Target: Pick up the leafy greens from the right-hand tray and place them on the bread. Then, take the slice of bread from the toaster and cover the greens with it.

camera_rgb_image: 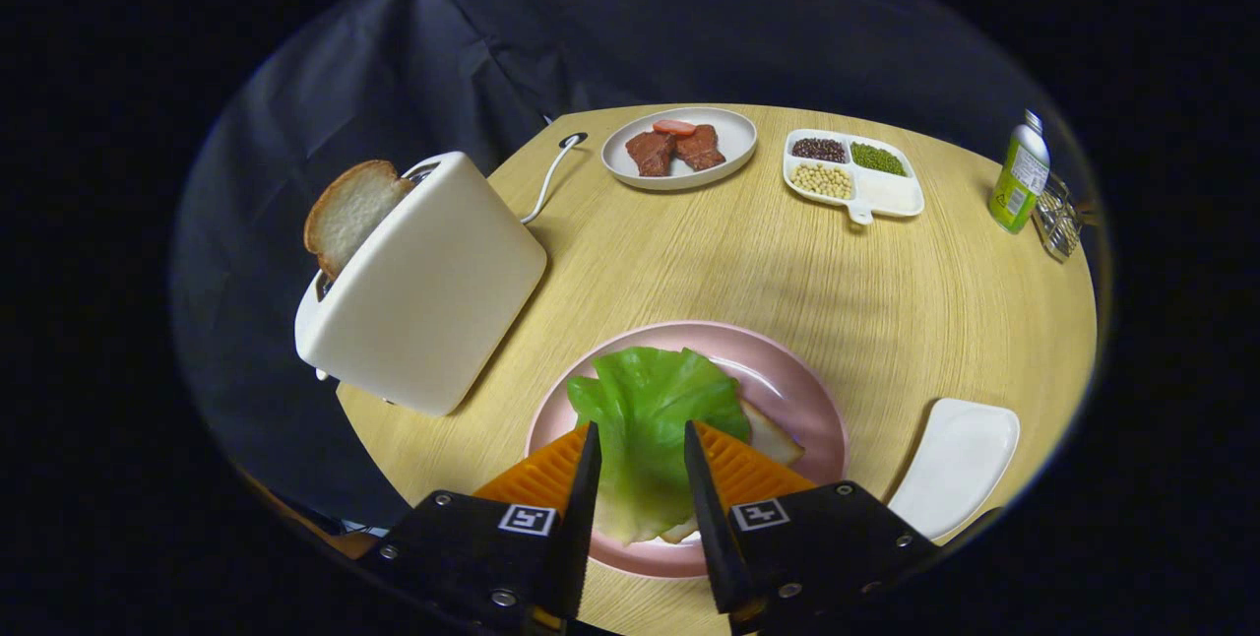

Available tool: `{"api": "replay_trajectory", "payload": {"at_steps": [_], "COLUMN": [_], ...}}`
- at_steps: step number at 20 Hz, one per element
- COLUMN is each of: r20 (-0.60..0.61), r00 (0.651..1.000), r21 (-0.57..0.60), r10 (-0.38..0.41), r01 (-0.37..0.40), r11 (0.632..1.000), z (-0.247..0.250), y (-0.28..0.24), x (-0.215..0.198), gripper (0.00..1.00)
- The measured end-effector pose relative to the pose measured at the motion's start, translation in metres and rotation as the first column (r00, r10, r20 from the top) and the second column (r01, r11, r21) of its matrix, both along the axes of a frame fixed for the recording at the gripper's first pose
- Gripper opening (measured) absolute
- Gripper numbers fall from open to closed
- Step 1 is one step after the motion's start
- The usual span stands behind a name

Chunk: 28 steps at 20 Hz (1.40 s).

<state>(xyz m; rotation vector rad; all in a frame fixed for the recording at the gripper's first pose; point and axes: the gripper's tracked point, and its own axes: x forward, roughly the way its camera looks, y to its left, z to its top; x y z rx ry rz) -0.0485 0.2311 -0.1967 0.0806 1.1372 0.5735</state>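
Leafy greens (650,429) already lie on the bread (773,437) on a pink plate (802,390), so the first step looks done. The gripper (640,478) hovers over them, its fingers apart, the leaf showing between them with neither finger clearly pressing on it. Left to do: the bread slice (346,213) stands in the toaster (433,291), beyond the fingers. An emptied white tray (960,464) sits just beside the plate.

green leafy greens (645,419), pink plate (797,390), white toaster (423,291), pale wood-grain table (787,262), white tray (960,464)
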Motion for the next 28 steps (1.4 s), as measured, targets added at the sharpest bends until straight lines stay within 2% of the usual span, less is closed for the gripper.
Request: {"api": "replay_trajectory", "payload": {"at_steps": [3,6,8,10,14,19,28], "r20": [0.015,0.055,0.098,0.098,0.125,0.111,0.023], "r00": [1.0,0.998,0.995,0.995,0.991,0.988,0.982], "r21": [0.038,0.042,0.038,0.086,0.12,0.167,0.16], "r10": [0.002,0.019,0.035,0.036,0.052,0.111,0.189], "r01": [-0.003,-0.021,-0.039,-0.045,-0.067,-0.129,-0.19], "r11": [0.999,0.999,0.999,0.995,0.99,0.977,0.969], "z": [0.019,0.041,0.06,0.083,0.119,0.152,0.154], "y": [0.012,0.02,0.028,0.048,0.074,0.126,0.191], "x": [0.004,0.014,0.024,0.028,0.045,0.046,0.037], "gripper": [0.64,0.82,0.91,0.96,0.97,0.97,0.97]}}
